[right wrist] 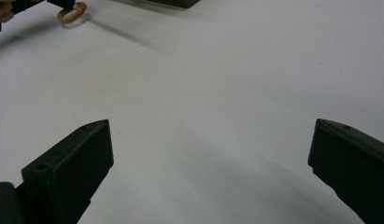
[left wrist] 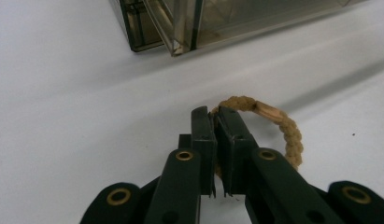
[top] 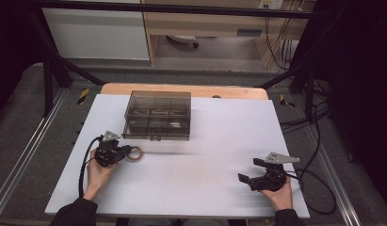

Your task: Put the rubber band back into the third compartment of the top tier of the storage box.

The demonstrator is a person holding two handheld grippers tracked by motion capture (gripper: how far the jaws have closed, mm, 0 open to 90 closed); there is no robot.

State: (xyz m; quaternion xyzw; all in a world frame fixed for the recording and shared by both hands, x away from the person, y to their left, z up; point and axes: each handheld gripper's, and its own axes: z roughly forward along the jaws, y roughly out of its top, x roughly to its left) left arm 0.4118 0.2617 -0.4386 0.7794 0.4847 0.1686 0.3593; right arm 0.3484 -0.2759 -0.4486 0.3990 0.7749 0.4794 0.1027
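A tan braided cord ring (left wrist: 278,122) lies just in front of the smoky clear compartment box (top: 157,114). My left gripper (left wrist: 216,114) is shut on the ring's near side, its jaws pinching the cord. In the high view the ring (top: 134,153) sits at the tips of the left gripper (top: 124,152), left of the table's middle. My right gripper (top: 249,171) rests near the front right of the white table (top: 205,155) with its jaws wide apart and nothing between them. The right gripper view has the ring (right wrist: 71,12) far off at the top left.
The box is closed and divided into several compartments; its corner (left wrist: 175,32) stands close beyond the ring. Black cables (top: 318,188) trail off the table's right side. A wooden strip (top: 181,88) edges the far side of the table.
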